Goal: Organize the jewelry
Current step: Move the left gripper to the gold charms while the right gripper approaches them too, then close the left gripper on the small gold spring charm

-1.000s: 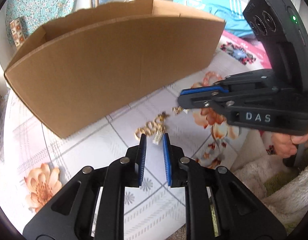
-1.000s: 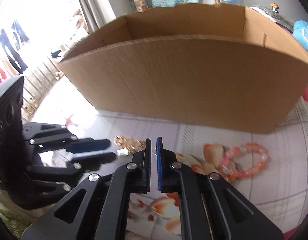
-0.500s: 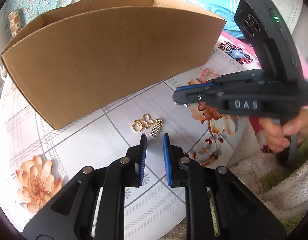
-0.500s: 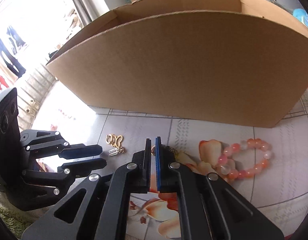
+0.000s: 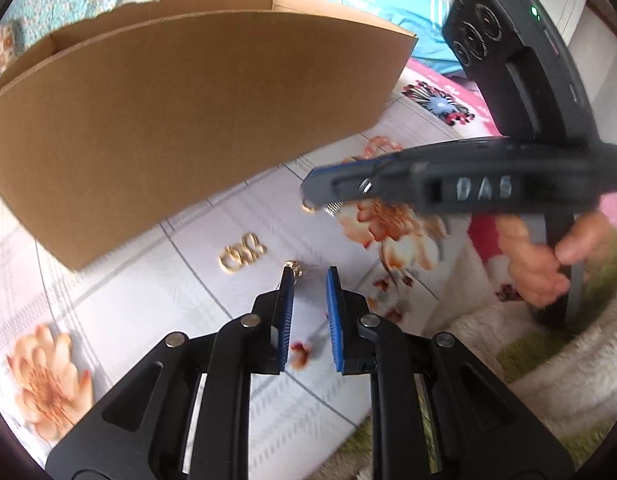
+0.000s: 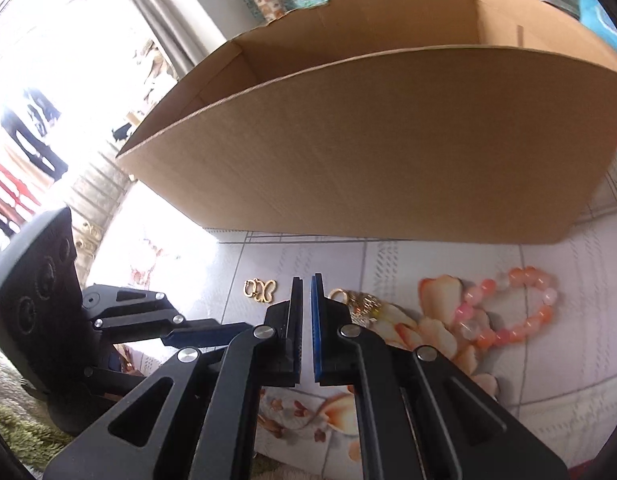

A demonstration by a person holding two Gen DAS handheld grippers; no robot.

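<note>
Gold butterfly charm (image 5: 241, 255) now alone on worktop (image 5: 156, 312); small ribbed charm that lay beside it gone from that spot. Small gold piece (image 5: 293, 267) now at tip of left tool (image 5: 308, 280), touching its left finger. Right tool (image 6: 306, 285) closed fully, shifted across view; gold ring and ribbed bit (image 5: 320, 208) hang under its tip in left view, blurred.

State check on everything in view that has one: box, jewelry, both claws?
Cardboard box: upright, top open.
Butterfly charm: loose on tablecloth.
Bead bracelet: lying flat, untouched.
Left claw: slightly open, nothing between.
Right claw: shut; gold pendant beside its tip, grip unclear.
</note>
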